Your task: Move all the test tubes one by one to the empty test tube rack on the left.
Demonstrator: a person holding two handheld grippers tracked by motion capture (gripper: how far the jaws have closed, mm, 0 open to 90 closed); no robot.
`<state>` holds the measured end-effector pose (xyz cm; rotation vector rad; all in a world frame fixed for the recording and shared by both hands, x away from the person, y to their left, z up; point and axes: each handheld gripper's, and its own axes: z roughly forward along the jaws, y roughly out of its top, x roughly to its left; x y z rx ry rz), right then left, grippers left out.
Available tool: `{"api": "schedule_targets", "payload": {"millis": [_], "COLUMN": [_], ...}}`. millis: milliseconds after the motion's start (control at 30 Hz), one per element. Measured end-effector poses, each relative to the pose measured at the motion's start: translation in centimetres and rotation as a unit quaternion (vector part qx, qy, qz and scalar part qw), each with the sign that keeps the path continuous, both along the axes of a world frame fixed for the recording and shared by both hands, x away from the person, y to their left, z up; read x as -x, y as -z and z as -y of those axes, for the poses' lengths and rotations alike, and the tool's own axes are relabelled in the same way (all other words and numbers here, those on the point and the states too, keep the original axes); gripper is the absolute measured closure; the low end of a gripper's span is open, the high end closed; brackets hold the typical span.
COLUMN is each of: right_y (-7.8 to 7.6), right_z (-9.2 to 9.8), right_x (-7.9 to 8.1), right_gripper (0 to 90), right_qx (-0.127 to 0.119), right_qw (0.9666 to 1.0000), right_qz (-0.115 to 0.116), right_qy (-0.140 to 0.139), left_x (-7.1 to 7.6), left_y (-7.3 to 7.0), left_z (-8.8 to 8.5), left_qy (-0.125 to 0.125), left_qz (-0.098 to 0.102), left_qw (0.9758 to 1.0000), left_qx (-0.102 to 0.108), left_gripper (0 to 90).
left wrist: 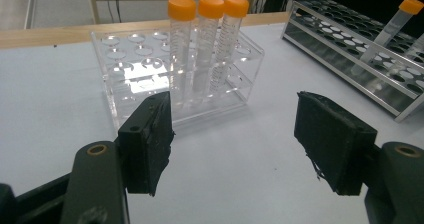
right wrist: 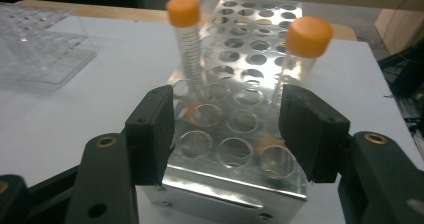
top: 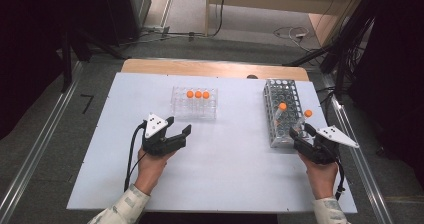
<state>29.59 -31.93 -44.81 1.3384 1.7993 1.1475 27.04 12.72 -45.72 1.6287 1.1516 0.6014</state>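
Note:
A clear plastic rack (top: 195, 113) holds three orange-capped tubes (top: 198, 94) in a row along its far side. My left gripper (top: 179, 125) hovers just in front of it, open, nothing between its pads (left wrist: 150, 139); the tubes (left wrist: 210, 39) stand a little beyond. A metal rack (top: 286, 91) on the right holds two orange-capped tubes (top: 282, 106), both leaning. My right gripper (top: 302, 130) is at that rack's near end, open. In the right gripper view one tube (right wrist: 187, 49) rises above the left jaw and the other (right wrist: 300, 59) above the right jaw, neither touched.
The white board (top: 225, 159) covers a wooden table (top: 210, 66). A dark small object (top: 252, 76) lies at the board's far edge. Open board lies between the two racks and in front of them. Cables and stands crowd the floor at the right.

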Motion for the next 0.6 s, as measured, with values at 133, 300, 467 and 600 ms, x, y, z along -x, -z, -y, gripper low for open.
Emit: {"api": "schedule_targets", "payload": {"millis": [133,300,467,600], "right_y": [0.4,0.9,1.3,1.2], "right_z": [0.7,1.0,1.2,1.2], "right_x": [-1.3,-3.2,-4.7,-4.8], "right_gripper": [41.0,48.4,59.8,71.0], "right_qx": [-0.001,0.005,0.004,0.007], "right_qw": [0.9996,0.9989,0.9985,0.9987], "right_qz": [-0.003,-0.008,-0.017,-0.01], "right_qy": [0.027,0.046,0.051,0.05], "left_x": [0.1,0.2,0.2,0.2], "left_y": [0.0,0.0,0.1,0.1], "left_z": [0.2,0.4,0.5,0.5], "left_qy": [0.003,0.008,0.009,0.009], "left_qz": [0.001,0.001,-0.001,-0.002], "left_qw": [1.0,1.0,1.0,1.0], "left_qx": [0.001,0.0,0.0,0.0], "left_gripper": [31.7,31.7,31.7,31.8]}}
